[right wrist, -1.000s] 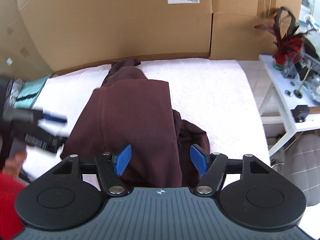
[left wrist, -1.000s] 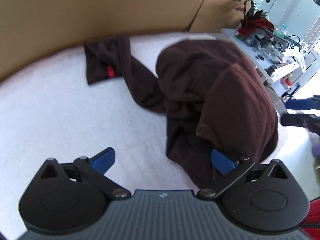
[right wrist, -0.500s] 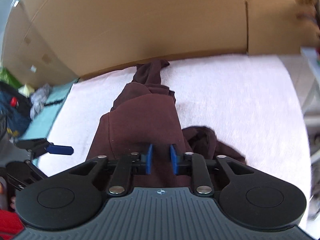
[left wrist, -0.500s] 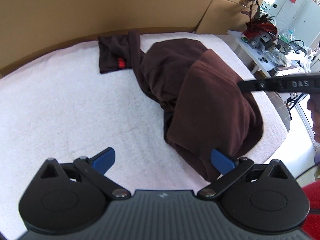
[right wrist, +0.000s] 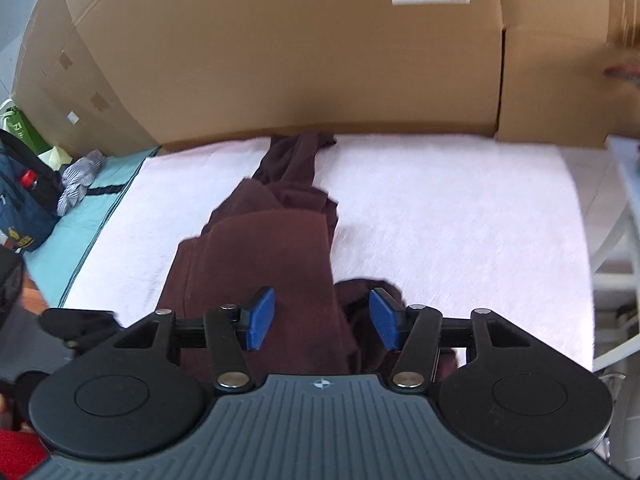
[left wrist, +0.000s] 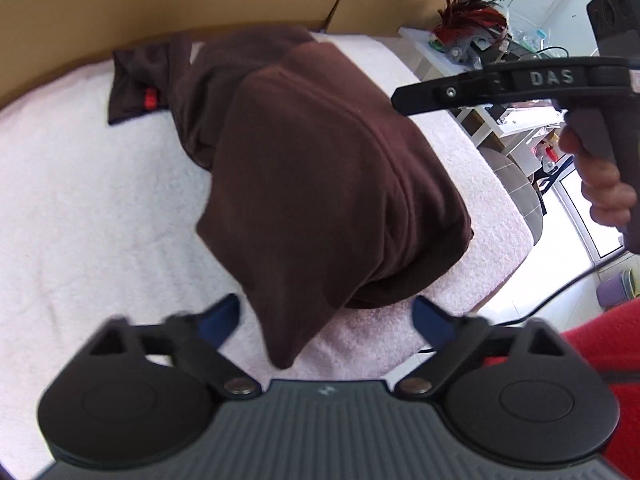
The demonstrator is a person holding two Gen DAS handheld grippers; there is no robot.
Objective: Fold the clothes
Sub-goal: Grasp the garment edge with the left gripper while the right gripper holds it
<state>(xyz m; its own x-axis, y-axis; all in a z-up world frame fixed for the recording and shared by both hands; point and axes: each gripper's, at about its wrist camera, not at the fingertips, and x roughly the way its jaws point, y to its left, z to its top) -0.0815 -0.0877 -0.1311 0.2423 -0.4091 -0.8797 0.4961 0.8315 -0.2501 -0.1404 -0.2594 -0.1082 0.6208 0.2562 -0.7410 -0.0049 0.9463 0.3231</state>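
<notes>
The left gripper (left wrist: 326, 316) stands nearest the work: its jaws are closing, blue pads apart, and the near corner of the brown garment (left wrist: 320, 200) hangs down between them; no pad is seen pressing on the cloth. The right gripper (right wrist: 322, 318) has its jaws opening, with a fold of the same garment lying between and below the pads, not pinched as far as the view shows. The garment lies part-folded on the white towel-covered surface (left wrist: 80, 200), its long axis running away from both grippers toward the cardboard boxes (right wrist: 280, 60) at the back, a narrow part with a red tag (left wrist: 150, 98) trailing at the far end. Judgement: the near corner lies directly ahead of the left gripper, which is best placed to take it; the fold would then carry away along the long axis. The person's hand (left wrist: 600, 184) holds the right tool's handle beyond the garment.
</notes>
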